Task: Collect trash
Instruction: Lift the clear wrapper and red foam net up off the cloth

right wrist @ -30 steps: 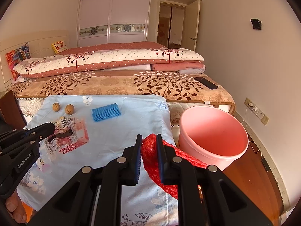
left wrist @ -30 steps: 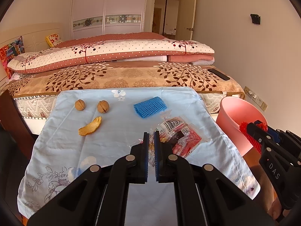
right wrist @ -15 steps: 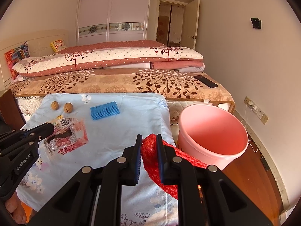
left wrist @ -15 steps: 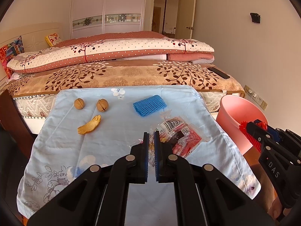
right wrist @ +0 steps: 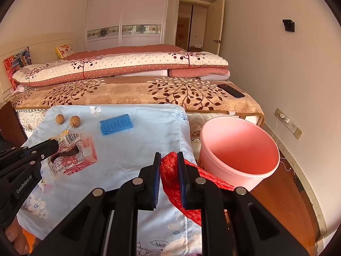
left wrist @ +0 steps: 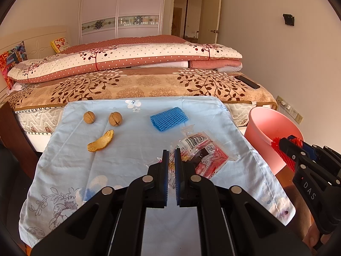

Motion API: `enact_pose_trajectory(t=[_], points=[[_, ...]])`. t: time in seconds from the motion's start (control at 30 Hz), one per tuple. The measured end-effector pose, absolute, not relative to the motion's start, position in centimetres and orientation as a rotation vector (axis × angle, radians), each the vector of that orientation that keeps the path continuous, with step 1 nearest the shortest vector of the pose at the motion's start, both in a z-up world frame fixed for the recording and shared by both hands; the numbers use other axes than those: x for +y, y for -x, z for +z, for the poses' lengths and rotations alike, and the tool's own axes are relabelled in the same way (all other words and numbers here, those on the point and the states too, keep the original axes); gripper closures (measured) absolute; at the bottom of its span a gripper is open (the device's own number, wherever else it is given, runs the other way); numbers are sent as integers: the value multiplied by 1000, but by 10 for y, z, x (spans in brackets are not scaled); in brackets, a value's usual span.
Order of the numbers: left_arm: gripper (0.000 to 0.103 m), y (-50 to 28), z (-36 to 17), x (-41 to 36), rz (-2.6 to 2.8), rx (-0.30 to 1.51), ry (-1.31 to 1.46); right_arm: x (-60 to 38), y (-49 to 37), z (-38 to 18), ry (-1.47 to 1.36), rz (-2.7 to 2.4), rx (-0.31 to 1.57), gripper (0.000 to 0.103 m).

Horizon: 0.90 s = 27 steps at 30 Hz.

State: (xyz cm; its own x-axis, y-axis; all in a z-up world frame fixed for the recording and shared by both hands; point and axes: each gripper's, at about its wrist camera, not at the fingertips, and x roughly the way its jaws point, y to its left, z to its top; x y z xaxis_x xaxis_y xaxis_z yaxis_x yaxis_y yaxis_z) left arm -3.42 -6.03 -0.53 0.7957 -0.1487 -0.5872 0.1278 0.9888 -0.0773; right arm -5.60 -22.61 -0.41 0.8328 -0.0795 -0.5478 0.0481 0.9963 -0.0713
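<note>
Presently, both grippers are loaded: left gripper [left wrist: 171, 160] pinches the clear wrapper [left wrist: 202, 151], right gripper [right wrist: 168, 164] clamps red netting [right wrist: 172, 175]. Next, I judge: carry them over the pink bin [right wrist: 238, 166], release.

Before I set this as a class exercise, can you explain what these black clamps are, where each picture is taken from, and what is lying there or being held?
A person holds a two-fingered clamp in each hand, and each carries a forward-looking camera, so each picture looks along one clamp's fingers. The left gripper is shut on a clear and red plastic wrapper. The right gripper is shut on a red foam net, near a pink bucket on the floor. Both work over a light blue floral cloth at the foot of a bed. On the cloth lie two walnuts, an orange peel and a blue foam net.
</note>
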Motion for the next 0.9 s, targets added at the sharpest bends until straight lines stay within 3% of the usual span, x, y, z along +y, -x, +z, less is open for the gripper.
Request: enact_pose_trajectory(t=[0.9], points=[[98, 34, -5, -72, -148, 622, 14, -235, 55, -8, 33, -79, 594, 89]])
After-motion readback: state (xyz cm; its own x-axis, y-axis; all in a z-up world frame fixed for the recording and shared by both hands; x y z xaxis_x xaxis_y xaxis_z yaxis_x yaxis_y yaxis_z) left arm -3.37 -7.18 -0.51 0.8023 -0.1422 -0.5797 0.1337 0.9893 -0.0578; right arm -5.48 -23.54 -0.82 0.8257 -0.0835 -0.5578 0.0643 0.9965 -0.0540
